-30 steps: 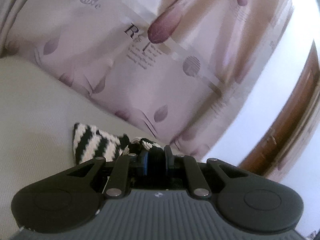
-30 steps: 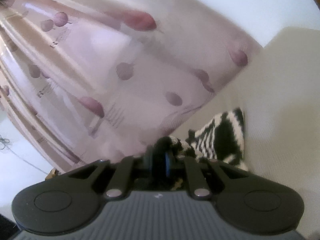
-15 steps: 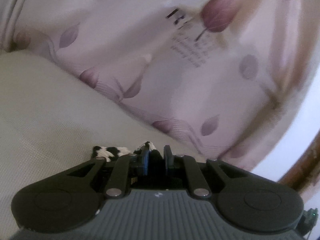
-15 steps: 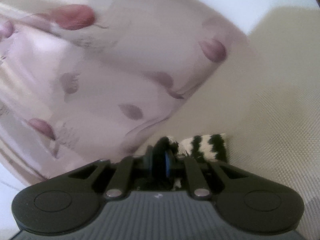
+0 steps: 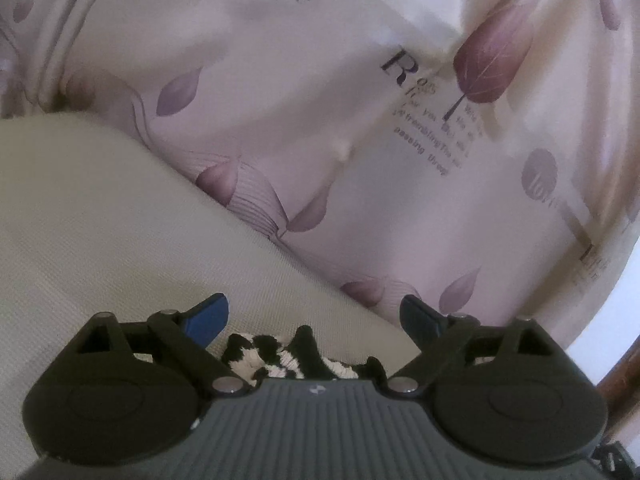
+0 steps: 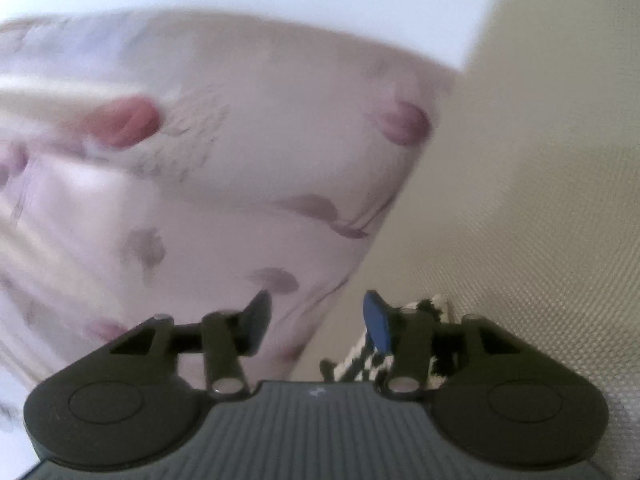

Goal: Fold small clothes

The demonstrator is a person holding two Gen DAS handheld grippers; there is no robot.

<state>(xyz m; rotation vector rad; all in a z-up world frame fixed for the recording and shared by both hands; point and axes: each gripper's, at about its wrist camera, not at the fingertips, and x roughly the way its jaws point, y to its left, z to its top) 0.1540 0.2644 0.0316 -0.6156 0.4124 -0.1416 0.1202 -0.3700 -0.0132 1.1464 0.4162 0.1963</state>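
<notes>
Knitwear (image 5: 288,354), striped black and white, lies on the beige cushion (image 5: 100,220) at bottom centre, released after a fold by my judgement, since left gripper (image 5: 316,316) and right gripper (image 6: 316,320) have just been opening, nothing pinched.

We note a chunky black-and-white striped knit garment (image 5: 276,354), rough and matt, on a beige woven cloth surface (image 5: 100,220). The pale pink leaf-printed curtain (image 5: 320,100) looks smooth, faintly glossy. The left gripper (image 5: 314,312) is matt black plastic.
</notes>
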